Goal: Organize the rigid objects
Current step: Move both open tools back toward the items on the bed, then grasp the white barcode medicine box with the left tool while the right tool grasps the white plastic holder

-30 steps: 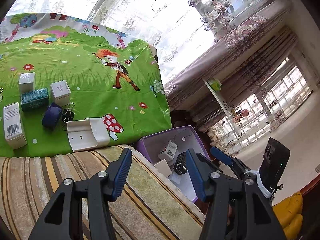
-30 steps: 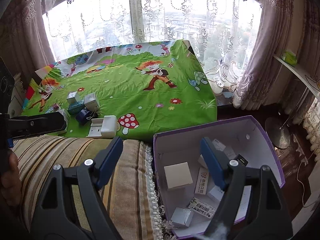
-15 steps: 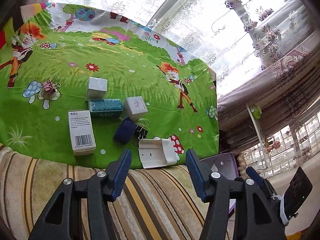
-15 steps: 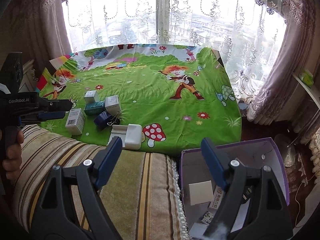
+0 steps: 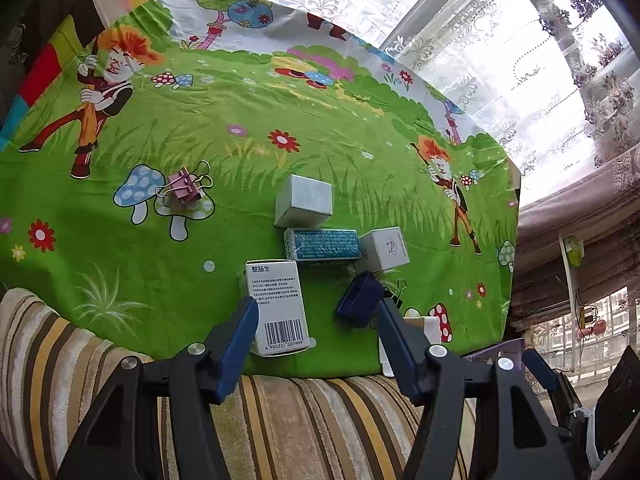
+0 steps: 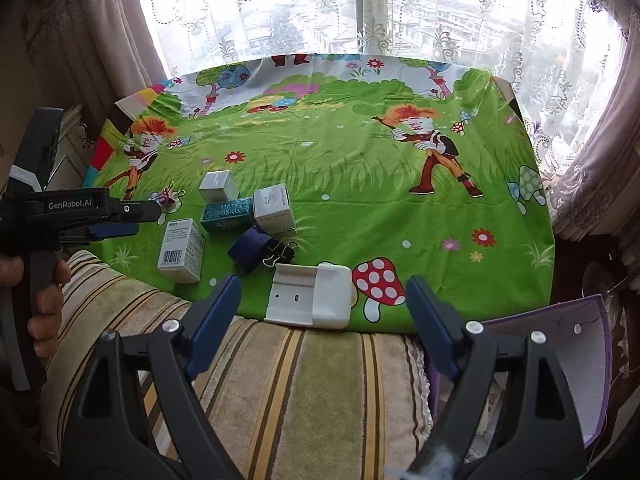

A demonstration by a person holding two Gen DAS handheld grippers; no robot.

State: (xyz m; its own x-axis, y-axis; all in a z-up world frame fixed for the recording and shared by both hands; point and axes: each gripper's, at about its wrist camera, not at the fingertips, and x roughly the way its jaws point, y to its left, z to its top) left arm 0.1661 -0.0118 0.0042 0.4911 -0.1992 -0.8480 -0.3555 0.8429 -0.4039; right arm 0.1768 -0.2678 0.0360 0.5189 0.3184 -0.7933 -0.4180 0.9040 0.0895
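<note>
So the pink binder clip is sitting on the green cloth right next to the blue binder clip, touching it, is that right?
Not quite. The pink binder clip is on the green cloth, but it sits alone on a mushroom print, well apart from the blue binder clip, with the boxes between them. The left wrist view shows this.

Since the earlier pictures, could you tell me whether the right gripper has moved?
Yes. The right gripper swung left, off the purple box, toward the white plastic holder.

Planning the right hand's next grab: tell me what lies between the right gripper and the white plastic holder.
Nothing. In the right wrist view only bare striped cushion and the green cloth's edge separate the open right gripper from the white plastic holder.
</note>
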